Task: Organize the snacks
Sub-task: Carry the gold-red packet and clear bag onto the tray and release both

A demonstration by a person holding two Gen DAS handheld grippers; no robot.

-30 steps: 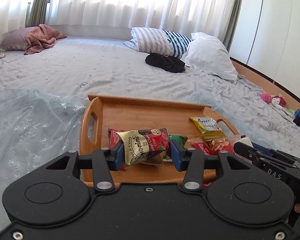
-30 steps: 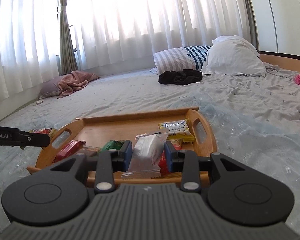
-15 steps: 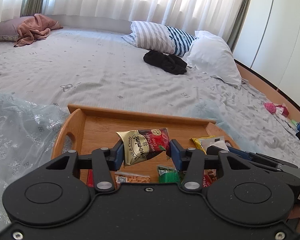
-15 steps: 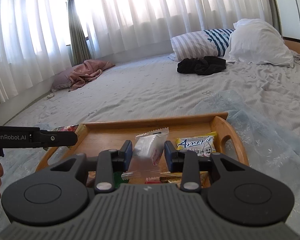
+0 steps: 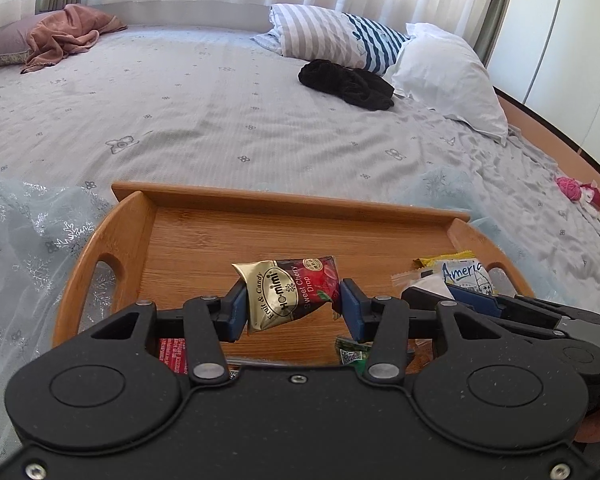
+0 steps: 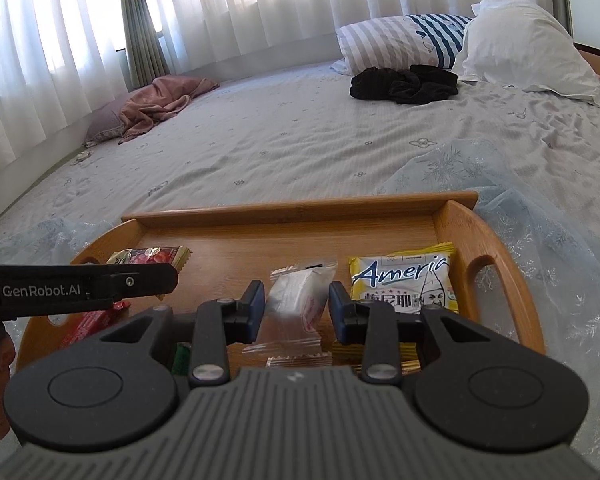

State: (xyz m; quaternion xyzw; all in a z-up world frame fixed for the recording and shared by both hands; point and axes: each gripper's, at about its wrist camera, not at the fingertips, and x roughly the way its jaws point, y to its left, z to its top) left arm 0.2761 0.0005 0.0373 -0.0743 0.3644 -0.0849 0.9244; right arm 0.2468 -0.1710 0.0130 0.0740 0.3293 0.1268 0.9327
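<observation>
Mid-carry over wooden tray (image 5: 204,236) on the bed. Left gripper (image 5: 292,308) clenched on gold-and-red cherry drop packet (image 5: 288,294), hanging above the bare centre. Right gripper (image 6: 296,306) clamped on clear white-filled sachet (image 6: 296,300), just beside yellow packet (image 6: 404,284) lying flat at the tray's right. Next, likely: lower each onto open board, then release without overlap. Near-edge snacks hidden under gripper bodies; green wrapper (image 5: 350,354) cut off, unreadable.
</observation>
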